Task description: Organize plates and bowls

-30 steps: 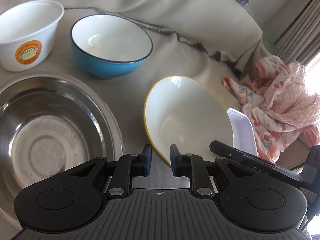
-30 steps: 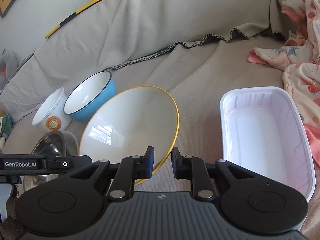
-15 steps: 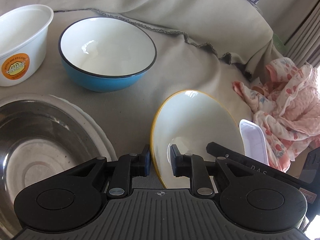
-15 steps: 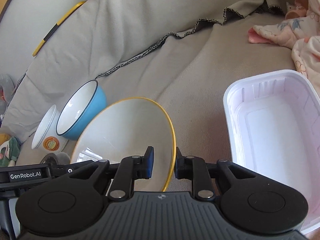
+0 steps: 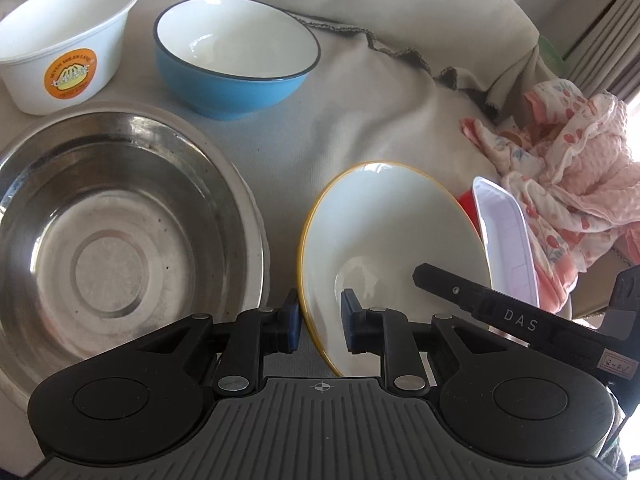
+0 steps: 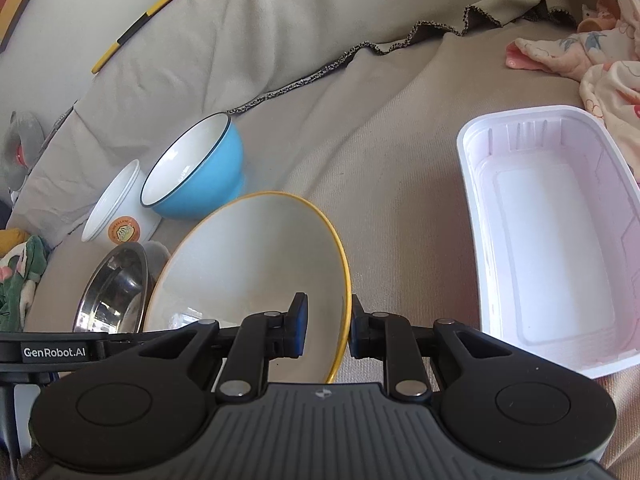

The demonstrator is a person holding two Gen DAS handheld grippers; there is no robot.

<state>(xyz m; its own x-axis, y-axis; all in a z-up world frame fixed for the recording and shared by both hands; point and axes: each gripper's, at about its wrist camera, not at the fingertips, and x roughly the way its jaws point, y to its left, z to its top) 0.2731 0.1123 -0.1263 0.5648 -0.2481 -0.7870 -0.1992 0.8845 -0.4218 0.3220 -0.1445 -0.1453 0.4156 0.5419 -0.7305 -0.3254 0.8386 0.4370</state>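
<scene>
In the left wrist view, the left tongs (image 5: 319, 324) are standing around the near rim of the yellow-rimmed bowl (image 5: 384, 240), one finger outside and one inside; a gap is showing on both sides, so they are apart and not pressing. The bowl is tilting on the beige sofa cover (image 5: 360, 112). This view is showing three more bowls: a steel bowl (image 5: 116, 240) just beside it on the left, a blue bowl (image 5: 236, 56) and a white paper tub (image 5: 68, 64) farther back. A white plastic tray (image 5: 508, 236) is appearing only edge-on, beside a pink patterned cloth (image 5: 568, 184).

In the right wrist view, the right tongs (image 6: 325, 328) are clamping the opposite rim of the same yellow-rimmed bowl (image 6: 256, 264). Here the tray (image 6: 552, 248) is lying fully visible, one piece, well apart from the blue bowl (image 6: 200, 172). The steel bowl (image 6: 116, 292) and the tub (image 6: 116, 208) are partly hidden.
</scene>
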